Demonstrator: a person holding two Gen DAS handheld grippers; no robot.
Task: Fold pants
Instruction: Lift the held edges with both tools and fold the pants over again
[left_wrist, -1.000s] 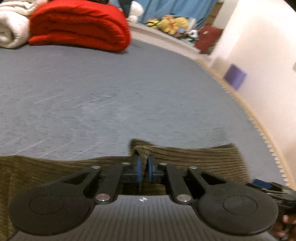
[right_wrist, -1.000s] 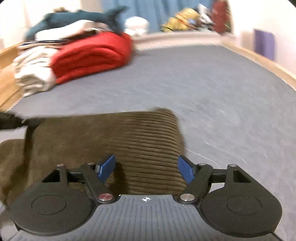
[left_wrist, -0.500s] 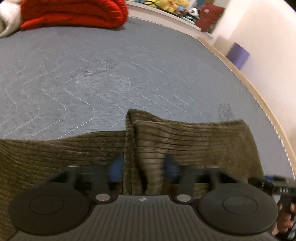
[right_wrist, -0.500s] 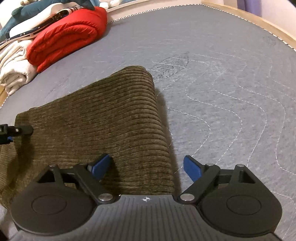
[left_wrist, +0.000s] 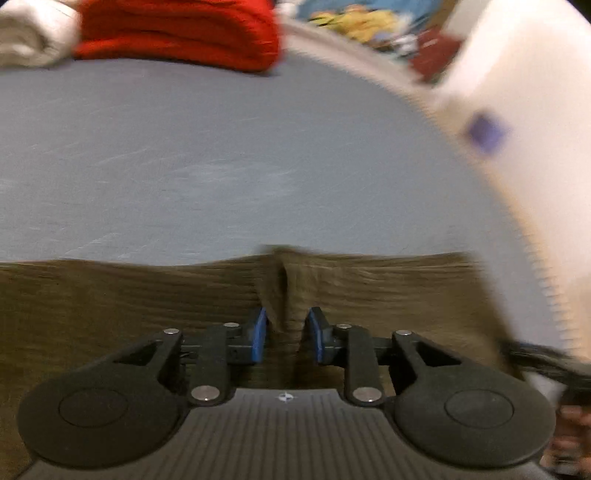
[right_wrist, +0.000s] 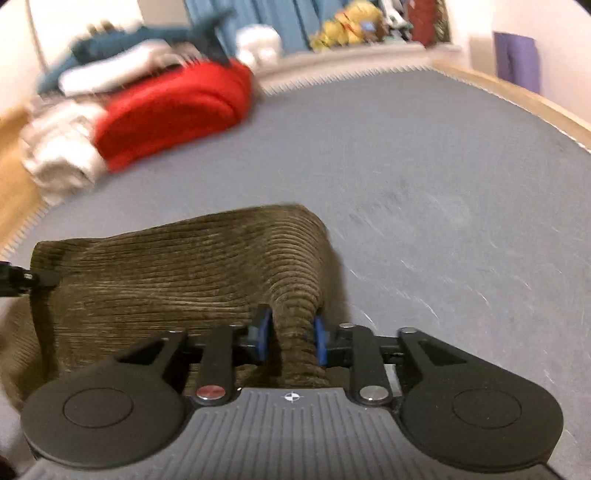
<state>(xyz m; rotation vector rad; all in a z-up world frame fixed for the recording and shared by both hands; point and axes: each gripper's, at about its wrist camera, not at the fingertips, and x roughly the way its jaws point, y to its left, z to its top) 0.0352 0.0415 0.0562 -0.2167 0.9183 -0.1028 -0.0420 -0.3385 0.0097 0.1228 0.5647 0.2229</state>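
Observation:
The olive-brown corduroy pants (left_wrist: 110, 306) lie on the grey bed cover (left_wrist: 221, 155). In the left wrist view my left gripper (left_wrist: 286, 339) is narrowly closed around a raised fold of the pants between its blue pads (left_wrist: 258, 338). In the right wrist view the pants (right_wrist: 166, 266) stretch off to the left, and my right gripper (right_wrist: 291, 341) is shut on a bunched ridge of the pants near their right edge. The left gripper's tip (right_wrist: 22, 280) shows at the pants' far left. Both views are blurred by motion.
A folded red blanket (right_wrist: 177, 110) and white towels (right_wrist: 62, 147) lie at the far end of the bed, with teal clothing (right_wrist: 147, 48) behind. Plush toys (right_wrist: 347, 22) sit on the back ledge. The bed's wooden edge (right_wrist: 517, 96) runs along the right, by a white wall (left_wrist: 535, 110).
The left gripper let go of a fold, opened, and has narrowed again around a fold. The right gripper went from wide open to shut on the pants' right edge.

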